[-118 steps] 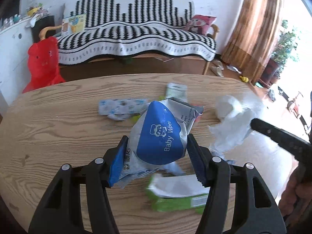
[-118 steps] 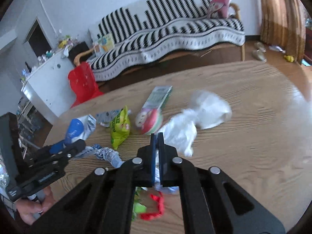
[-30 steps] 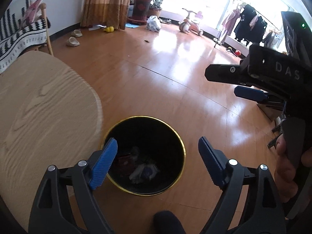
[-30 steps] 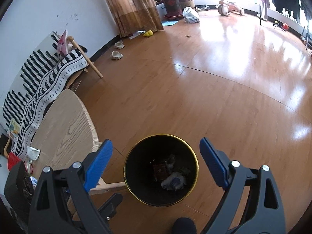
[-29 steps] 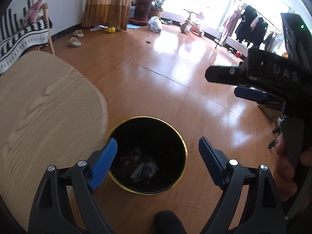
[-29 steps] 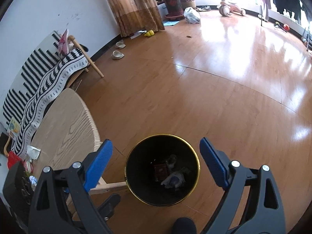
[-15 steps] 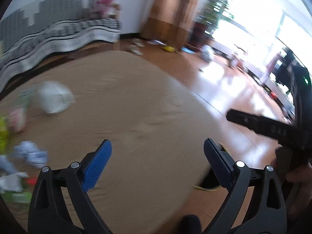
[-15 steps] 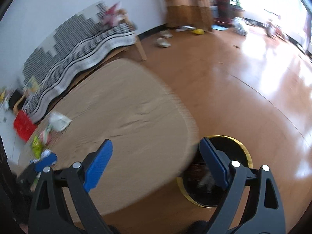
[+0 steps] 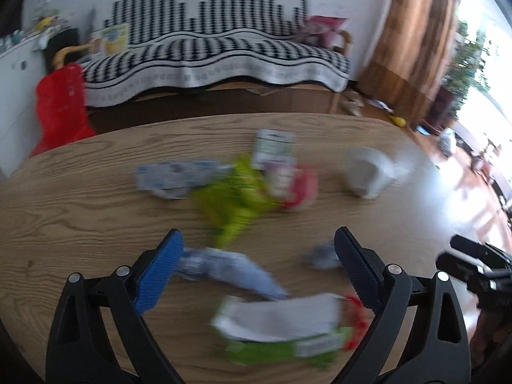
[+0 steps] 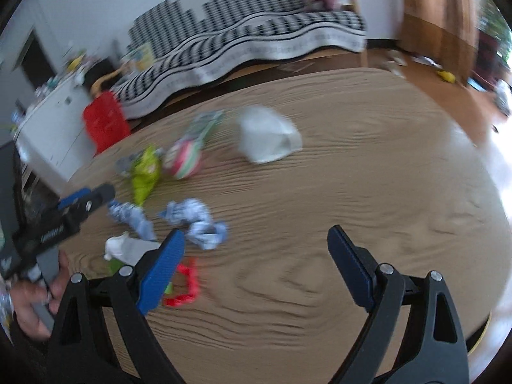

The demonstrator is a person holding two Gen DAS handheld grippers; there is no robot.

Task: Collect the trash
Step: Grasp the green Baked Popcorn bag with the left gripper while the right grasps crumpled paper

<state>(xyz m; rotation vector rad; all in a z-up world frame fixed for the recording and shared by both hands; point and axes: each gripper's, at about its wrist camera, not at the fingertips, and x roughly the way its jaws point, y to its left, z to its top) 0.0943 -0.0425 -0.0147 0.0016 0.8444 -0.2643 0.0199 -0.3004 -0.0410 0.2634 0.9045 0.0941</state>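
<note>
Two hand-held grippers hang over the wooden desk (image 9: 80, 198), both spread wide with nothing between their blue pads. The left hand-held gripper (image 9: 257, 270), whose jaws have just been opening, looks down on blurred trash: a pale blue crumpled wrapper (image 9: 230, 270) lies between its fingers, a white-and-green packet (image 9: 281, 332) nearest the camera, a yellow-green bag (image 9: 233, 201) farther out, and a white crumpled bag (image 9: 368, 174) to the right. The right hand-held gripper (image 10: 256, 256) hovers over bare desk, with a blue-white crumpled wrapper (image 10: 195, 220) and a red scrap (image 10: 185, 284) by its left finger. A striped sofa (image 9: 208, 54) stands behind the desk.
</note>
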